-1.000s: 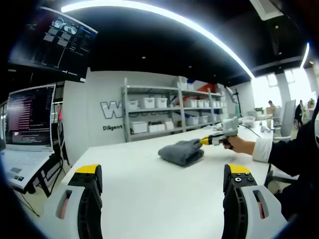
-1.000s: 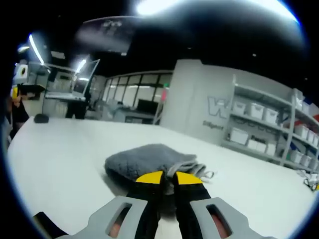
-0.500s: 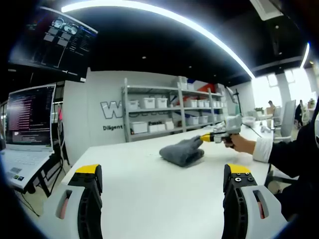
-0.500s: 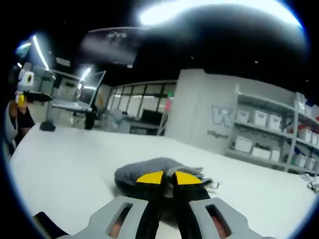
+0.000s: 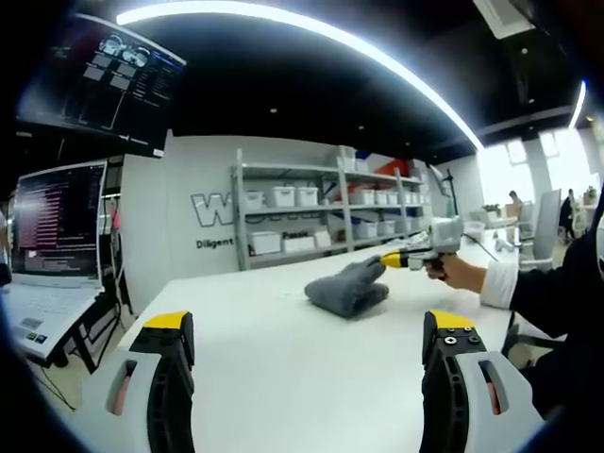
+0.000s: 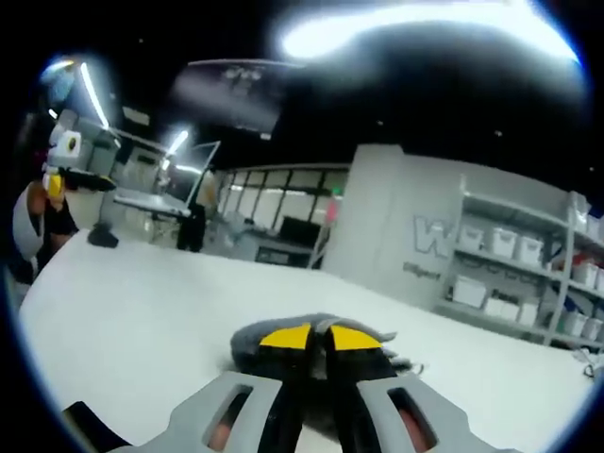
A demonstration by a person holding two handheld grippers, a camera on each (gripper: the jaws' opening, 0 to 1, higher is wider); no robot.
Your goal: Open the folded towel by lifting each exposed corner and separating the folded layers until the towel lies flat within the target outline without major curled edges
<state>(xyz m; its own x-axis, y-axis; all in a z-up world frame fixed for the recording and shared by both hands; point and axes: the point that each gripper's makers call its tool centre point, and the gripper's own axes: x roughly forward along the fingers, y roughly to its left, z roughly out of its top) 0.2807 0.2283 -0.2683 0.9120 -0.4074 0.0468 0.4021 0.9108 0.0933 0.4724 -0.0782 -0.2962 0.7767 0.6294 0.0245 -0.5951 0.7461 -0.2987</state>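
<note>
Towel (image 5: 347, 288) is sitting bunched up on the white table (image 5: 283, 359), long axis running roughly left-right in the left gripper view, with its raised corner pointing at the right gripper (image 5: 385, 261). That gripper is pinching the corner, jaws clamped together on the grey cloth. Left gripper (image 5: 307, 326) is hanging well back, jaws spread wide, gripping nothing.

The towel (image 5: 347, 289) lay on the table (image 5: 283, 368), at one o'clock from the left gripper (image 5: 307, 326). The right gripper (image 5: 389, 260) met its three o'clock edge. Shelving (image 5: 321, 212) stood behind; a laptop (image 5: 52, 241) sat at nine o'clock.
</note>
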